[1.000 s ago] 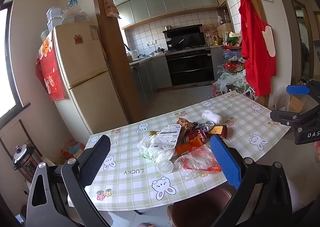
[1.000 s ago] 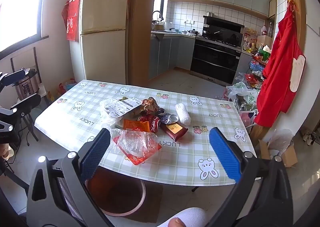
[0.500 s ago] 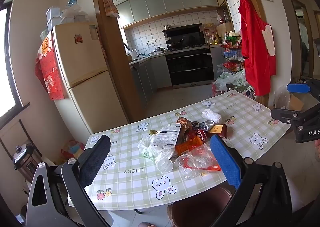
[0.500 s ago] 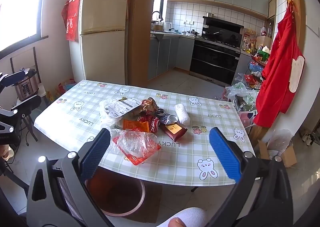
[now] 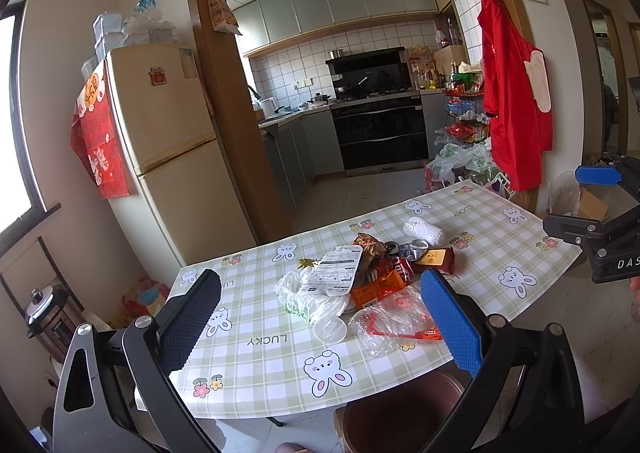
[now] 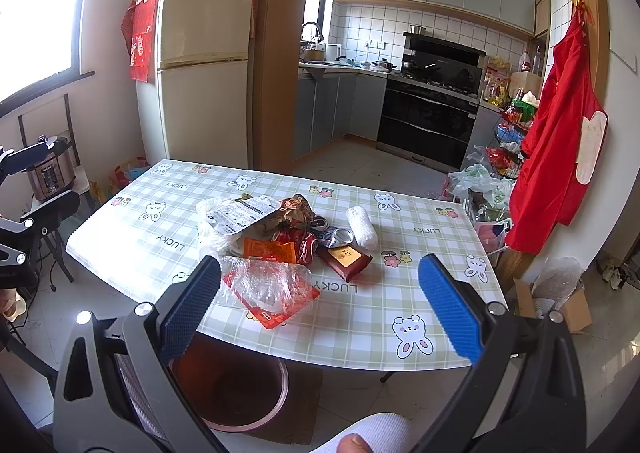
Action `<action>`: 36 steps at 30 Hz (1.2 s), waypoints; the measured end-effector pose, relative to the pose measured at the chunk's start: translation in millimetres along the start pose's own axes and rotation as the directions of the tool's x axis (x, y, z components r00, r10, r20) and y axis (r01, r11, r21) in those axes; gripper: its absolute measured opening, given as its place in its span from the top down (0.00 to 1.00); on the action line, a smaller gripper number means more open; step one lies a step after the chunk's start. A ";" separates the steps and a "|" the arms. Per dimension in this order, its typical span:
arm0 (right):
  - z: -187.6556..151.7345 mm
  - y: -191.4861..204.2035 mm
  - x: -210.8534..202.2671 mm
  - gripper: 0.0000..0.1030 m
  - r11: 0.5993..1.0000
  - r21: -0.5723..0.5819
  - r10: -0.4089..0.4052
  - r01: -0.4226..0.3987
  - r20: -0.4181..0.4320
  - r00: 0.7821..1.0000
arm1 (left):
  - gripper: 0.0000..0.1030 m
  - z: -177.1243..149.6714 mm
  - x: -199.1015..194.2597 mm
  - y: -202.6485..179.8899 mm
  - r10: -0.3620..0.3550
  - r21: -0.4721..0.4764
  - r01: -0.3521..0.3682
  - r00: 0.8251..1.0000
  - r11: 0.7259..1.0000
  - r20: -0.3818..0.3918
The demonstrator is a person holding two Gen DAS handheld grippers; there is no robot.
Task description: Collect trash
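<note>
**Two open claws hang over one heap of trash**

Left claw (image 5: pixel 316 317): jaws spread wide, empty, held above the near edge of the surface (image 5: pixel 256 369). Between and just ahead of its fingers lies a single pile of trash (image 5: pixel 360 281). Counted left to right in that pile: one white plastic bag (image 5: pixel 304 293), one white printed pouch (image 5: pixel 338 267), one round clear lid (image 5: pixel 329 330), one orange packet (image 5: pixel 376 287), one crinkled clear wrapper (image 5: pixel 390 319), one red can (image 5: pixel 398 267), one dark-red packet (image 5: pixel 438 259), one white foam net sleeve (image 5: pixel 423 230). A crushed silver can and brown wrapper sit deeper in the heap, partly buried and hard to separate.

Right claw (image 6: pixel 318 299): likewise spread wide and empty, poised over the near edge, with the clear wrapper (image 6: pixel 272 285) just ahead of its left finger. Below it stands one brown bin (image 6: pixel 240 385), its rim cut off by the surface (image 6: pixel 432 285) and the finger. A white-sleeved hand (image 6: pixel 372 439) shows at the bottom edge, mostly out of frame.
</note>
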State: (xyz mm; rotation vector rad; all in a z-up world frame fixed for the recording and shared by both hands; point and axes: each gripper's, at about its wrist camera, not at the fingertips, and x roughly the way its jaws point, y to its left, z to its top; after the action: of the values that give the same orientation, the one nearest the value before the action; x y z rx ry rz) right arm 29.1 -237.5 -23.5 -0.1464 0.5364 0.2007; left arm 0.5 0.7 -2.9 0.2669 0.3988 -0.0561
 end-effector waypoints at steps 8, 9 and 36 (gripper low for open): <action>-0.3 2.0 0.0 0.05 1.000 0.000 -0.001 0.001 -0.001 1.000 | 0.05 0.1 -0.1 0.2 0.000 0.000 0.000 1.000 1.000 0.000; -0.4 2.6 0.2 0.05 1.000 0.000 -0.002 0.002 0.000 1.000 | 0.05 0.1 -0.2 0.2 0.000 -0.001 0.000 1.000 1.000 0.000; -0.1 1.3 -0.2 0.05 1.000 -0.003 -0.006 0.006 0.001 1.000 | 0.05 -1.2 -2.4 6.7 0.004 -0.004 -0.004 1.000 1.000 0.000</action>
State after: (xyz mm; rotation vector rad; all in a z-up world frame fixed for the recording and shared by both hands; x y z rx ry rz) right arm 28.6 -236.2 -23.6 -0.1502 0.5346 0.1959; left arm -1.4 7.5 -1.3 0.2637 0.3987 -0.0510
